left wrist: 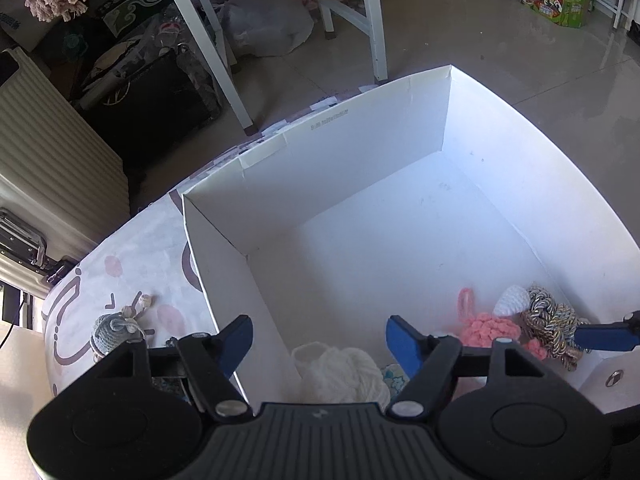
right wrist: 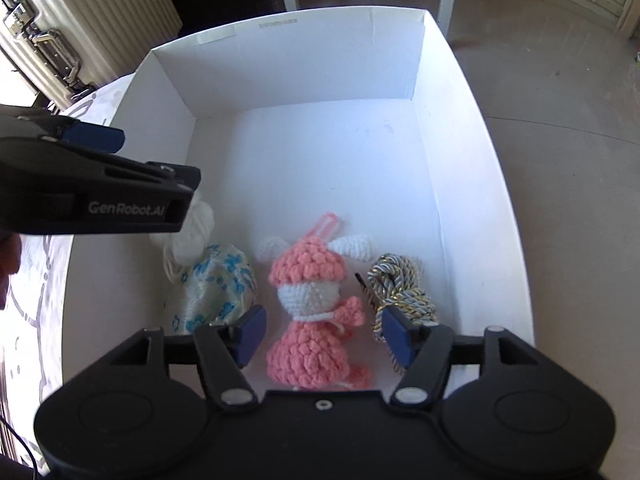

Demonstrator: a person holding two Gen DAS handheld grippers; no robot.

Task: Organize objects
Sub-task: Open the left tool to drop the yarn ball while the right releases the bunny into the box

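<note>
right wrist view looks down over my right claw, its blue pads spread apart above the pink bunny. the bunny lies between the pads, but they don't press on it. it rests on the floor of the white box, near the box's near edge. just right of it lies a rope knot, close to the right wall. left of the bunny sits a blue-flowered pouch, and behind that a bundle of white yarn, partly hidden by my left claw, which reaches in from the left over the box's left wall.

from the left wrist, my left claw stands open with nothing between the pads. it straddles the box's left wall; one pad hangs outside it, the other inside. the yarn lies below, in the near left corner of the box. a grey knitted toy lies outside the box on the patterned worktop, near the left wall.
</note>
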